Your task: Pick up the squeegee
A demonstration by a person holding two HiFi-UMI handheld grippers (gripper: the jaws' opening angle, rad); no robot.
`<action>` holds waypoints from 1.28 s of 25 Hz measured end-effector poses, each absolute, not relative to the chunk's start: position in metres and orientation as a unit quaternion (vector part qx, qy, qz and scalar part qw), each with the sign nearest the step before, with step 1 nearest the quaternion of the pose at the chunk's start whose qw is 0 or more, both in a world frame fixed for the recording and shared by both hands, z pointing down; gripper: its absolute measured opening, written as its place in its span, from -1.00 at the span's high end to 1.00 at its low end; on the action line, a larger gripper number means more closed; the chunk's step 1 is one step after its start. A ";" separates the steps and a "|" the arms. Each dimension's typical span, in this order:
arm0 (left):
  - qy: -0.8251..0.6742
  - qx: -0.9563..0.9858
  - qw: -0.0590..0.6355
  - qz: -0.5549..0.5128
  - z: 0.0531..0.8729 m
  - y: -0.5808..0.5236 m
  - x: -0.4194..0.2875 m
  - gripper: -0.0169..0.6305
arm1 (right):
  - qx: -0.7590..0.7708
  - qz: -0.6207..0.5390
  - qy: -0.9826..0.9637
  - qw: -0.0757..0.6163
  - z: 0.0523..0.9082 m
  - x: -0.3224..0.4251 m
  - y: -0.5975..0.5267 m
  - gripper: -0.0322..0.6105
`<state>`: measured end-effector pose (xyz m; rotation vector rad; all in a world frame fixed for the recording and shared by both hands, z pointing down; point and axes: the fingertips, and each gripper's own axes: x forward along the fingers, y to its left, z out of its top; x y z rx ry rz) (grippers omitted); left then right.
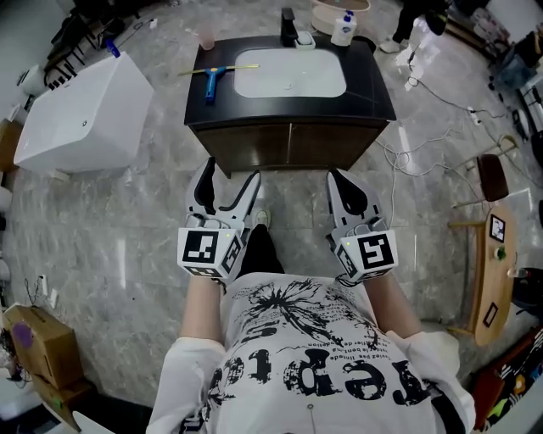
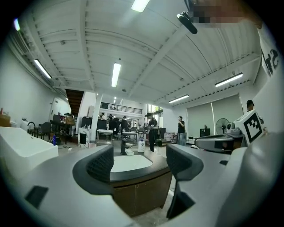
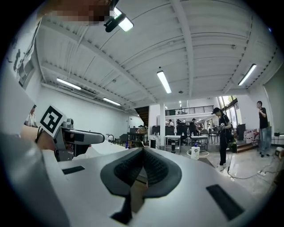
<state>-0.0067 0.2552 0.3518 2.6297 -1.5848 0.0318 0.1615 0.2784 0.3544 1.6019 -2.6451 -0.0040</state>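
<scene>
The squeegee point(image 1: 210, 81), with a dark blue handle and a thin yellow blade, lies on the left end of the dark vanity top point(image 1: 373, 93), beside the white sink basin point(image 1: 290, 72). Both grippers are held level over the floor in front of the cabinet, well short of the squeegee. My left gripper point(image 1: 228, 175) point(image 2: 138, 165) is open, and only the cabinet and basin show between its jaws. My right gripper point(image 1: 336, 176) point(image 3: 143, 155) is shut, its pads meeting on nothing. The squeegee does not show in either gripper view.
A black faucet point(image 1: 289, 25), a soap bottle point(image 1: 343, 29) and a pink cup point(image 1: 206, 38) stand at the back of the vanity. A white tub point(image 1: 85, 114) sits to the left. Cables point(image 1: 420, 161) trail on the floor to the right, near a wooden table point(image 1: 490, 271).
</scene>
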 end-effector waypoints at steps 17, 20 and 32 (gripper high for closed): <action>-0.483 0.872 0.074 0.034 0.370 -0.108 -0.118 -0.16 | 0.558 0.008 -0.827 0.060 0.358 0.049 -0.066 0.86; -0.484 0.870 0.082 0.048 0.382 -0.136 -0.123 -0.16 | 0.559 0.005 -0.827 0.057 0.360 0.041 -0.096 0.86; -0.525 0.825 0.165 0.125 0.475 -0.259 -0.133 -0.16 | 0.505 0.041 -0.857 0.095 0.413 0.029 -0.244 0.86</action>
